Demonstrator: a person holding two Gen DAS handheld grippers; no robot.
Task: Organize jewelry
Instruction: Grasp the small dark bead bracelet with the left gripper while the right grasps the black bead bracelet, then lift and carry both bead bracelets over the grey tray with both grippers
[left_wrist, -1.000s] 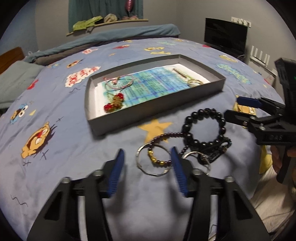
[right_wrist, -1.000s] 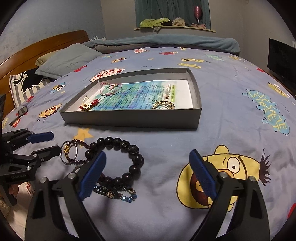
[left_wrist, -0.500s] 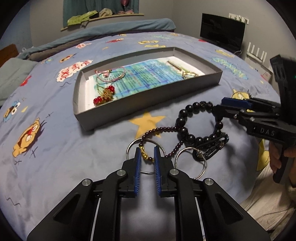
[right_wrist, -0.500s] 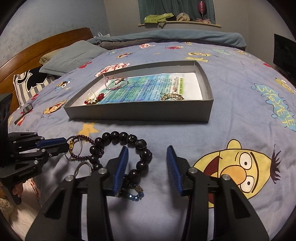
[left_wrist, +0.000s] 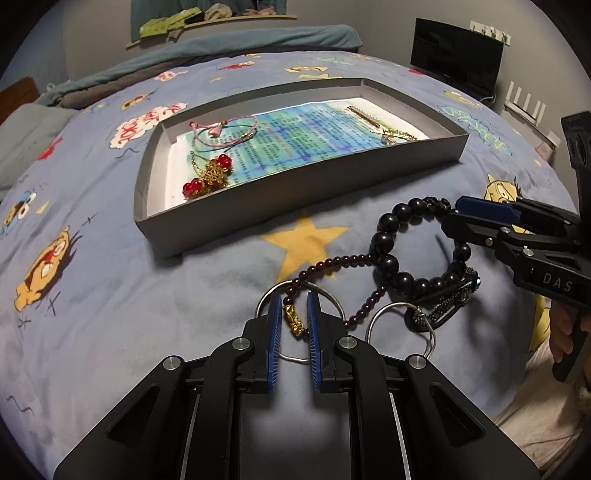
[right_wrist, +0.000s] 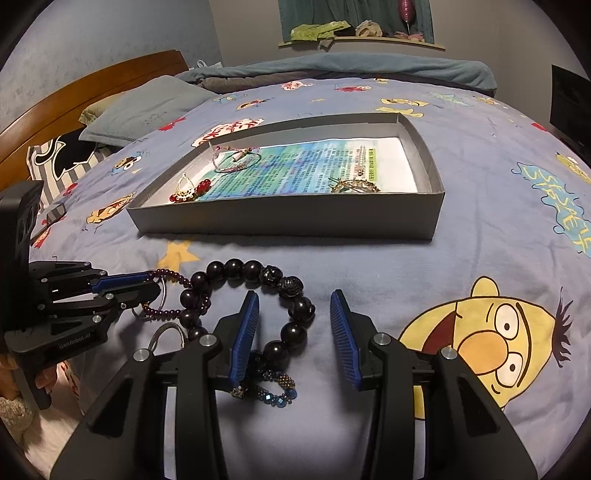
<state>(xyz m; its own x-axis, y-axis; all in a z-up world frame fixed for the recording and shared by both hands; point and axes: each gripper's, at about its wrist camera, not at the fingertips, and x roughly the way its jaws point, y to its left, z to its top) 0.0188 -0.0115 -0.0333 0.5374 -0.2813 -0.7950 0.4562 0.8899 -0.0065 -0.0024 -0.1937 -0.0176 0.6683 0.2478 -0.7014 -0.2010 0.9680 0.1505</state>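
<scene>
A grey tray holds several jewelry pieces on the bed. In front of it lies a pile: a black bead bracelet, a thin dark-red bead bracelet with a gold charm, silver rings and a dark beaded bracelet. My left gripper is shut on the gold charm of the dark-red bracelet, and it also shows in the right wrist view. My right gripper is open around the black bead bracelet's right side.
The bed has a blue cartoon-print cover. Pillows and a wooden headboard lie at the left. A dark screen stands at the far right, a folded blanket at the back.
My left gripper closed on the gold charm and stayed there. My right gripper narrowed from wide open and moved forward over the black bead bracelet.
</scene>
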